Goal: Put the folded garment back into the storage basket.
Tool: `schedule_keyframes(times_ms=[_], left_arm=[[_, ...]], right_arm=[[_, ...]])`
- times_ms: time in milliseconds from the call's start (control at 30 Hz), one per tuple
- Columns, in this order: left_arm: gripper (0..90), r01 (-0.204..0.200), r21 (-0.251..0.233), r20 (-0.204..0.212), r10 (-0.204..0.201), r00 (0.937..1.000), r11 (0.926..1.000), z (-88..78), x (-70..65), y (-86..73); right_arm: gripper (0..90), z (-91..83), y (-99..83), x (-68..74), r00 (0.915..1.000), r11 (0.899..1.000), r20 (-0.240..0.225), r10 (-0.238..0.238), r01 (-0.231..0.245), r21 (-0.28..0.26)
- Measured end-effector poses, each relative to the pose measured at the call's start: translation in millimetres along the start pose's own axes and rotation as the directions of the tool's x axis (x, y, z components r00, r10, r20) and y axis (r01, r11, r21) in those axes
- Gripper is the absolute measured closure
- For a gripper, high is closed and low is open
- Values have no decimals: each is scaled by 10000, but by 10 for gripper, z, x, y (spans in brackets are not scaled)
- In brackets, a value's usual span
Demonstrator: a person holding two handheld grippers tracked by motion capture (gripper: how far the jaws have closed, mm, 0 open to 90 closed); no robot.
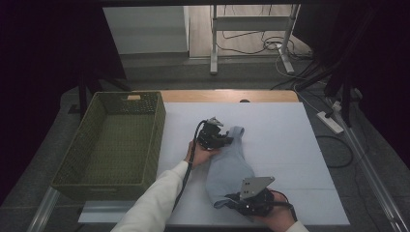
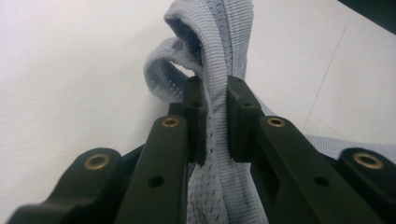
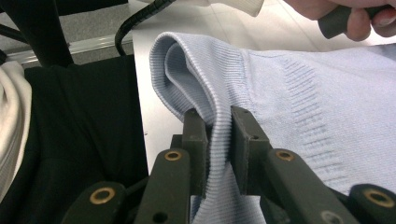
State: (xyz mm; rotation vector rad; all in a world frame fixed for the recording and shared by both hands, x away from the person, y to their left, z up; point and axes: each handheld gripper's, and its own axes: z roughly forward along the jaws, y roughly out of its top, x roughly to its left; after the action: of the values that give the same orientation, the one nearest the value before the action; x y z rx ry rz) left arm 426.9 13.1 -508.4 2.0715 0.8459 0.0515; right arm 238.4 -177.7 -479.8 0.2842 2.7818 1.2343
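the light blue garment (image 1: 229, 166) lies on the white counter (image 1: 290, 145) beside the basket (image 1: 113, 140), in the high view. left gripper view: left gripper (image 2: 215, 116) clamps a ribbed edge. right gripper view: right gripper (image 3: 218, 140) clamps another; uneven pulling could slip the thin folds free.

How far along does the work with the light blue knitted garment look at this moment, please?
Done: both grips are made. The left claw is shut on a ribbed edge of the light blue garment, and the right claw pinches another ribbed edge at the near end. In hand: the garment lies bunched lengthwise on the white table. Left, probably: lifting or folding it and getting it into the green basket, which holds no garment.
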Motion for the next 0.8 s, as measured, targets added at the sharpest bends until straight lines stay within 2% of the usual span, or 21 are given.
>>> schedule_keyframes(times_ms=[800], left_arm=[[797,42,-662,-144,-52,9999,9978,-222,38,65]], right_arm=[[766,-68,44,-9,9994,9981,353,12,10,-622]])
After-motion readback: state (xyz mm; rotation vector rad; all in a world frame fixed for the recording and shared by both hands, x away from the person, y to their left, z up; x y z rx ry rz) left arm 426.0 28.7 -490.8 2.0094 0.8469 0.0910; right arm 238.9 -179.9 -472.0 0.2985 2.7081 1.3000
